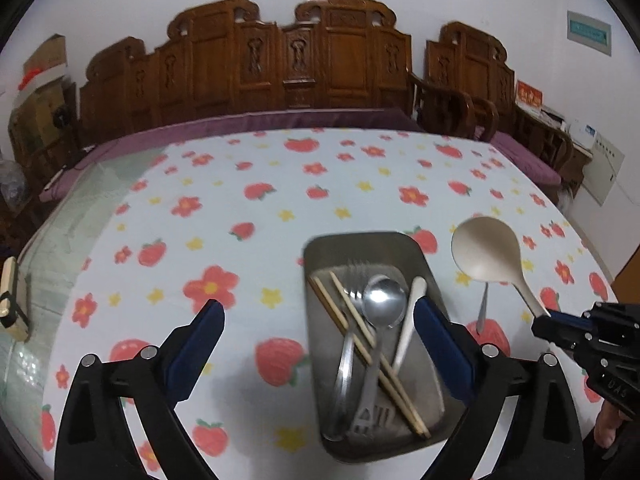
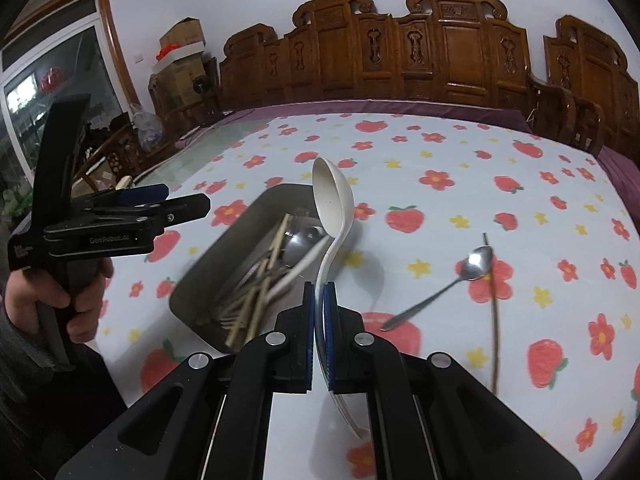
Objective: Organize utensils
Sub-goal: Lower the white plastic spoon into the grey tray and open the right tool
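A metal tray (image 1: 430,276) (image 2: 240,220) sits on the flowered tablecloth and holds chopsticks (image 1: 362,340), a large metal spoon (image 1: 384,300), a fork (image 1: 346,356) and a slim white spoon (image 1: 410,316). My right gripper (image 2: 319,292) (image 1: 554,320) is shut on the handle of a big cream ladle (image 2: 332,196) (image 1: 486,250), held in the air just right of the tray. My left gripper (image 1: 318,318) (image 2: 182,200) is open and empty, hovering over the tray's left side. A small metal spoon (image 2: 452,284) (image 1: 483,308) and a thin dark stick (image 2: 495,320) lie on the cloth to the right.
The table (image 1: 280,176) is covered with a strawberry-and-flower cloth. Carved wooden chairs (image 1: 320,60) stand behind the far edge. Boxes (image 2: 180,60) and a window are at the left. The person's hand (image 2: 60,300) holds the left gripper's handle.
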Available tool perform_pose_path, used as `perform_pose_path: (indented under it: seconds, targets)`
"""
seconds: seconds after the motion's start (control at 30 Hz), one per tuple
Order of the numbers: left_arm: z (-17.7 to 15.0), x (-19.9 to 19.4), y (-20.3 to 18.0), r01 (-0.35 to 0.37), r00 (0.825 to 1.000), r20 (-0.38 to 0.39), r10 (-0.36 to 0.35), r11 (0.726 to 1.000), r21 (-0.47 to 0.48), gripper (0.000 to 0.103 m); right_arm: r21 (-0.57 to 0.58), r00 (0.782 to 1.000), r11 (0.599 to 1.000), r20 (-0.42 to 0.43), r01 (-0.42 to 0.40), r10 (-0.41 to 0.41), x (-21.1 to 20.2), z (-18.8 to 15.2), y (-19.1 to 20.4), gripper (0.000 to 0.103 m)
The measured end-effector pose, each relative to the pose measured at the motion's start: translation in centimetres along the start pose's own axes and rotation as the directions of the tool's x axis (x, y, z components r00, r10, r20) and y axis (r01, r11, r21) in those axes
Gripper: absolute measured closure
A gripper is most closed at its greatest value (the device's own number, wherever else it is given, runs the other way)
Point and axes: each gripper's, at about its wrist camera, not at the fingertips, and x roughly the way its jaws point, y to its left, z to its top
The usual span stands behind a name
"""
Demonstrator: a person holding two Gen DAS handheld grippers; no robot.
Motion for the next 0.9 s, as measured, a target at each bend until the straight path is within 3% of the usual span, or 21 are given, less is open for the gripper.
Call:
perform_pose_path:
  seconds: [0.5,0.9]
  targets:
    - [1.2,-1.6,4.5,-0.001,0.999,0.033,0.004,0.997,-0.079,0.01,0.1,0.995,0.993,-0.077,-0.056,0.063,6.4,2.3,4.0,0.097]
    - [1.5,-2.0,5.6,-0.021,0.999,0.041,0.025,0.996,-0.092,0.01,0.147,0.992,0.989,-0.122,-0.023,0.041,10.1,2.9,5.3,0.097]
